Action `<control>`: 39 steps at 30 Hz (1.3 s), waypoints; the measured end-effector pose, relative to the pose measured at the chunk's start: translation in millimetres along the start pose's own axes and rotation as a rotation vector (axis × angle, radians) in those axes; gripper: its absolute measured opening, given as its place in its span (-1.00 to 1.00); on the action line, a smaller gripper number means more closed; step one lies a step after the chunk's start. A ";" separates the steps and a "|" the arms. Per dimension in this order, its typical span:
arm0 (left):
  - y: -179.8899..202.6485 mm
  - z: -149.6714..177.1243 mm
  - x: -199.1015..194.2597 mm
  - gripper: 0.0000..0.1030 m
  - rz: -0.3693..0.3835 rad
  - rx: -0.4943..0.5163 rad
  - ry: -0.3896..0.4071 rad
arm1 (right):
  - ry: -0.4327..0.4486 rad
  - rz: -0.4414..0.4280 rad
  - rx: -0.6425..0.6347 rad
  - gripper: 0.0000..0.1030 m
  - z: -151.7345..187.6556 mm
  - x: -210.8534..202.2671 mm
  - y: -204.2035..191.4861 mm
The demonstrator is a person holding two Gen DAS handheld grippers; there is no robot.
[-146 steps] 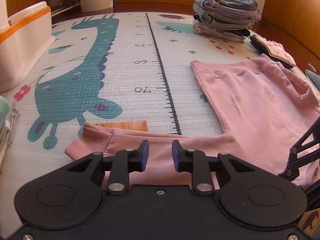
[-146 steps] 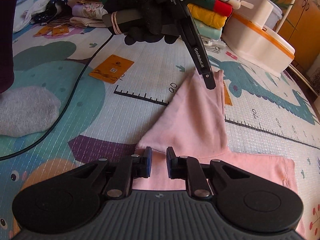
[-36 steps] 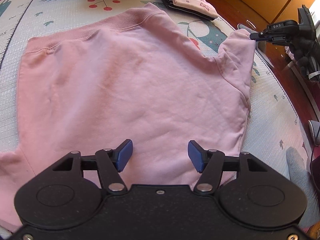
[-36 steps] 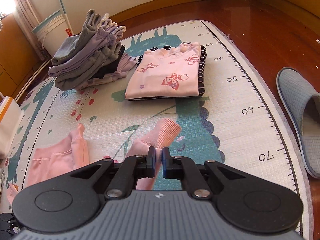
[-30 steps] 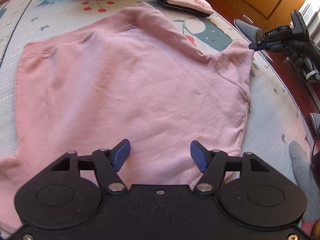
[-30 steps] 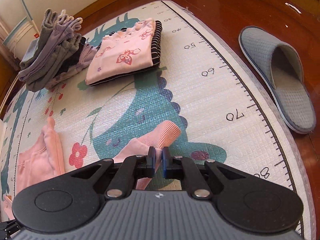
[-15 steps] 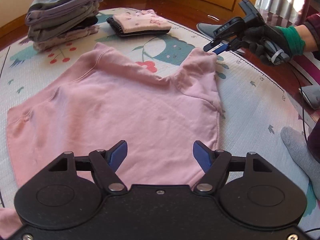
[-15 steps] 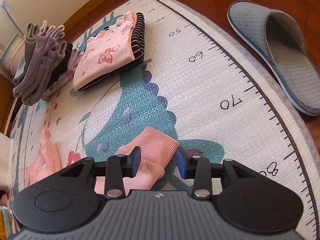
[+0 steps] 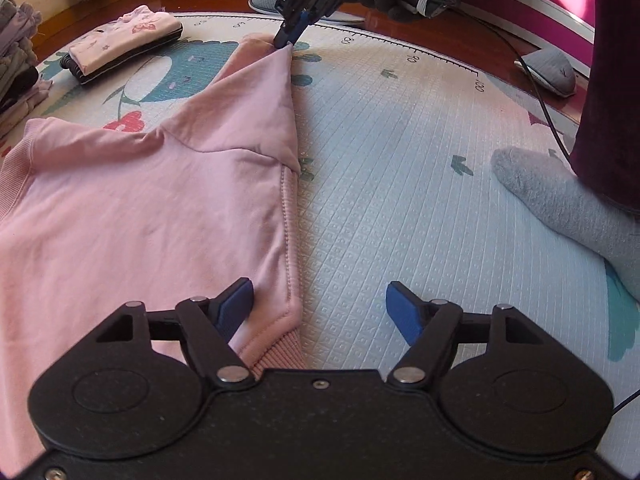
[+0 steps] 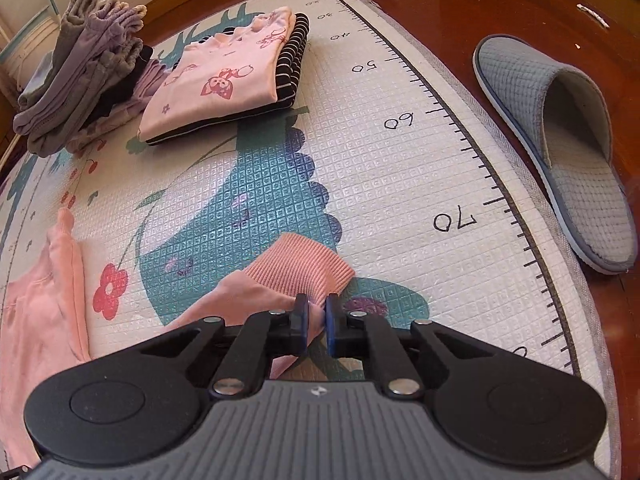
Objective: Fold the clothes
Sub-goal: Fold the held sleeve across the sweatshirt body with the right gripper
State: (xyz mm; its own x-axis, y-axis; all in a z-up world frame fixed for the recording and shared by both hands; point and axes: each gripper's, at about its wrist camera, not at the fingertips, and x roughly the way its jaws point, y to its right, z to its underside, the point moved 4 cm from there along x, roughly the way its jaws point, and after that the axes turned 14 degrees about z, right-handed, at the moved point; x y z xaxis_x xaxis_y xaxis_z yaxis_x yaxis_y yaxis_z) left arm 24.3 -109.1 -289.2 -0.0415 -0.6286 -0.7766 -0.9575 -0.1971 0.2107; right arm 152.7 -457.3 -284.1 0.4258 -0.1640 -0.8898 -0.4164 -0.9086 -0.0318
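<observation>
A pink sweatshirt [image 9: 132, 200] lies flat on the play mat [image 9: 400, 160]. My left gripper [image 9: 320, 306] is open, low over the sweatshirt's near right corner by the neck rib; its left finger rests on the fabric. My right gripper [image 10: 316, 320] is shut on the sleeve just behind the ribbed cuff [image 10: 300, 268]. In the left wrist view the right gripper [image 9: 286, 38] pinches the sleeve end at the far side, with the sleeve stretched out straight.
A folded pink printed garment on a striped one [image 10: 236, 76] and a pile of grey and lilac clothes [image 10: 80, 64] sit at the mat's far side. A grey slipper [image 10: 560, 140] lies on the wood floor. A grey-socked foot [image 9: 560, 200] rests on the mat.
My right gripper opened half a second ago and has shut again on the sleeve near the cuff. My left gripper swung right, from over the body to the sweatshirt's edge, still open.
</observation>
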 end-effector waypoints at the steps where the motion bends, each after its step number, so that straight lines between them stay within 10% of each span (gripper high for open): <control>1: -0.4 0.4 -0.5 0.41 0.003 -0.006 0.001 | -0.001 0.017 -0.001 -0.80 1.0 0.1 2.5; 9: 0.8 0.3 0.4 0.52 0.009 -0.016 0.008 | 0.132 0.143 -0.115 -0.41 -4.5 -26.8 -9.7; 13: 0.0 -0.5 0.5 0.53 0.013 -0.026 0.010 | 0.309 -0.068 -0.430 -0.46 19.3 -82.0 -73.9; 18: -1.1 -1.4 0.5 0.55 0.019 -0.039 0.012 | 0.229 -0.370 -0.727 -0.72 96.1 -101.9 -148.4; 22: -1.5 -1.6 0.7 0.58 0.023 -0.044 0.013 | 0.068 -0.334 -0.812 -0.73 129.3 -78.6 -159.5; 31: -1.6 -0.9 -3.4 0.59 0.020 -0.051 -0.003 | 0.159 -0.367 -0.838 -0.72 130.3 -95.9 -141.3; 39: -4.3 -21.5 -39.8 0.44 0.051 -0.029 -0.065 | 0.068 -0.371 -0.807 -0.67 124.8 -84.9 -132.7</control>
State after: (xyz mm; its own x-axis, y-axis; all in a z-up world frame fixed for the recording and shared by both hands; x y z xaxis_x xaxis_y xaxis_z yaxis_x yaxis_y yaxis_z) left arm 36.2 -99.4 -246.4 -0.1094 -0.5883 -0.8012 -0.9449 -0.1886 0.2675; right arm 71.6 -274.9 -261.1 0.4778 0.1952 -0.8565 0.4395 -0.8973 0.0407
